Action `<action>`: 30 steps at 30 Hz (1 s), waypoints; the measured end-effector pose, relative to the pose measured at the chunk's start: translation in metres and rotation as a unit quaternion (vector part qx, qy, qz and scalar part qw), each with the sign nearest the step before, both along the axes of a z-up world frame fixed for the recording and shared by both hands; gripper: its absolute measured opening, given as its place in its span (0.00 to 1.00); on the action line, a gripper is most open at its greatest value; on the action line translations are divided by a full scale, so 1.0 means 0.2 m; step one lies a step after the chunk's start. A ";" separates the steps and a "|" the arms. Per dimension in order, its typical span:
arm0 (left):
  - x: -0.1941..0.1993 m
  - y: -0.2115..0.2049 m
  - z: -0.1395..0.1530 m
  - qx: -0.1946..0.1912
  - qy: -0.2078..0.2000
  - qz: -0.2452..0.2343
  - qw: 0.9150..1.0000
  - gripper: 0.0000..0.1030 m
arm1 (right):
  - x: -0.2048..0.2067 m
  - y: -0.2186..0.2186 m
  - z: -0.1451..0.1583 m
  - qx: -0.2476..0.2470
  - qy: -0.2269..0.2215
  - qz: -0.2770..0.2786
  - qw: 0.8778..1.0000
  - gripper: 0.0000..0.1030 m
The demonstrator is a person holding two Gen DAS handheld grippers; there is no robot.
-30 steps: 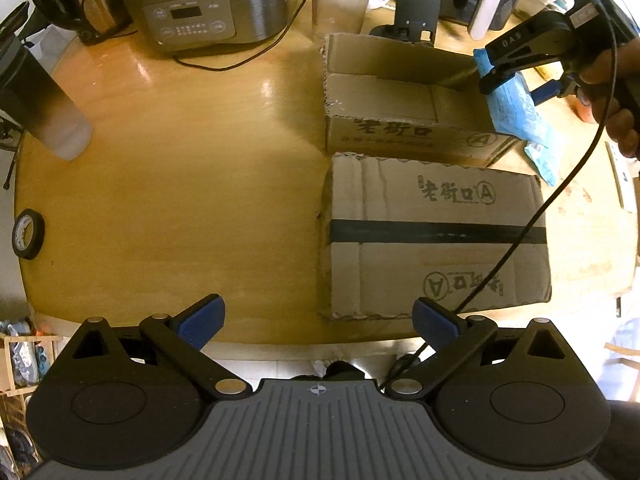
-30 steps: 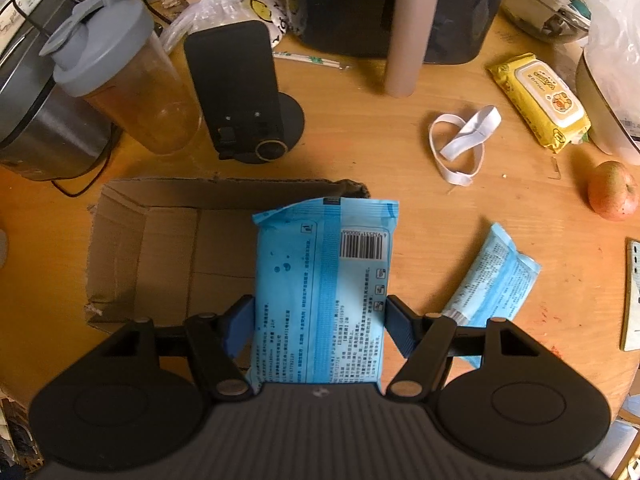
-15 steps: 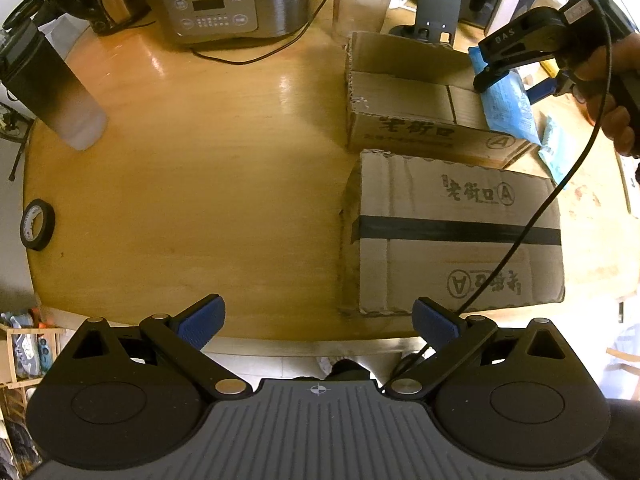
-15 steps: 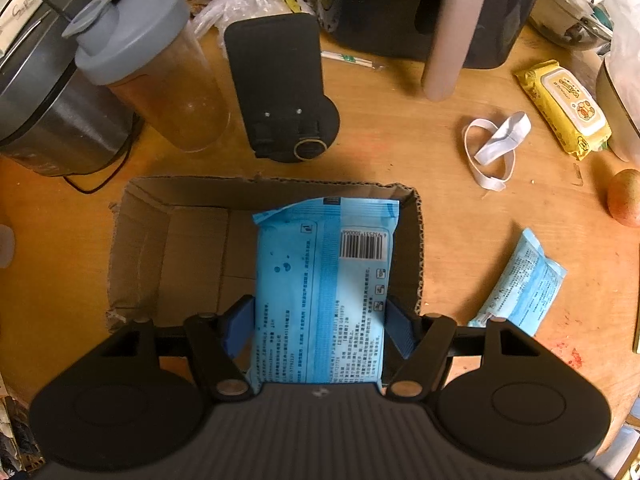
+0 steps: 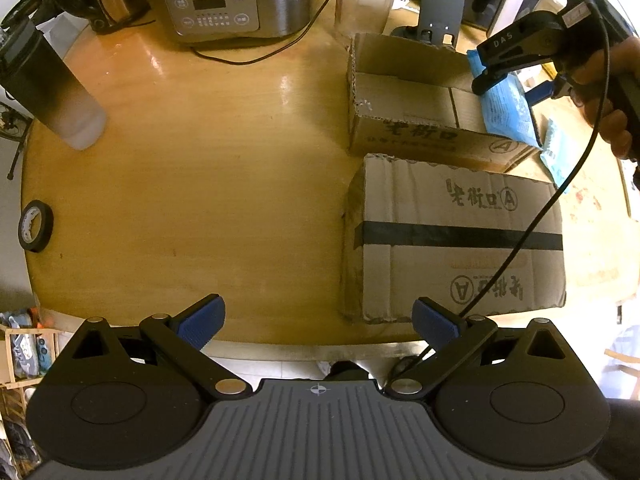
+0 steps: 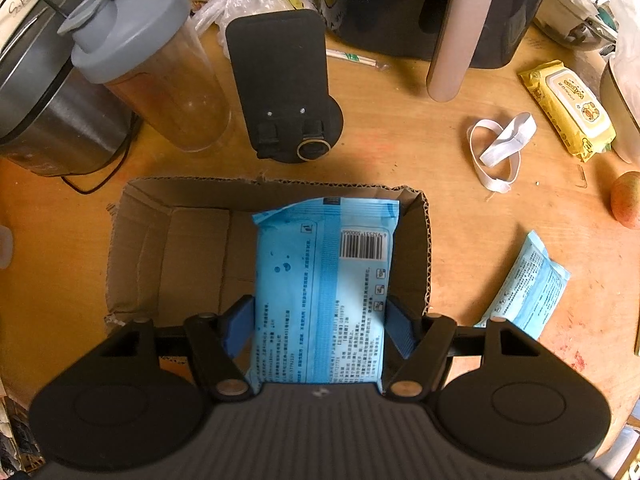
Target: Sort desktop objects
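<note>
Right gripper (image 6: 320,320) pinches a blue pack (image 6: 324,280) over the open box (image 6: 168,256), right end; left gripper (image 5: 318,320) spread wide near the table (image 5: 200,184) edge

Left wrist view: low at table edge, facing across. Right wrist view: close above open brown cardboard box (image 6: 168,248); shared.

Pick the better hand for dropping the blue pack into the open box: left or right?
Right. The right gripper is already shut on the blue pack, held over the open box. The left gripper is open, holding nothing, back at the table's near edge.
</note>
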State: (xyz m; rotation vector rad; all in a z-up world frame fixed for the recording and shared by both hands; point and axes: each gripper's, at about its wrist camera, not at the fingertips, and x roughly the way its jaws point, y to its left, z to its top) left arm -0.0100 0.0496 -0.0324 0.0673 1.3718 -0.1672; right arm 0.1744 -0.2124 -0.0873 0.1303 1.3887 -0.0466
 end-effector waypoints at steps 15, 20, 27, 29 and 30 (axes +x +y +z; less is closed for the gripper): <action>0.05 -0.01 -0.01 0.002 0.004 0.003 1.000 1.00 | 0.06 -0.01 -0.05 0.000 0.003 -0.003 1.000 0.66; 0.06 -0.01 -0.02 0.001 0.006 0.003 1.000 1.00 | 0.07 -0.01 -0.10 0.002 0.010 -0.002 1.000 0.66; 0.07 0.00 -0.02 0.004 0.009 0.002 1.000 1.00 | 0.09 0.00 -0.17 0.004 0.019 0.000 1.000 0.66; 0.07 0.00 -0.03 0.005 0.011 0.004 1.000 1.00 | 0.09 0.00 -0.19 0.005 0.022 0.001 1.000 0.66; 0.07 0.00 -0.03 0.006 0.012 0.005 1.000 1.00 | 0.10 0.00 -0.21 0.005 0.023 0.001 1.000 0.65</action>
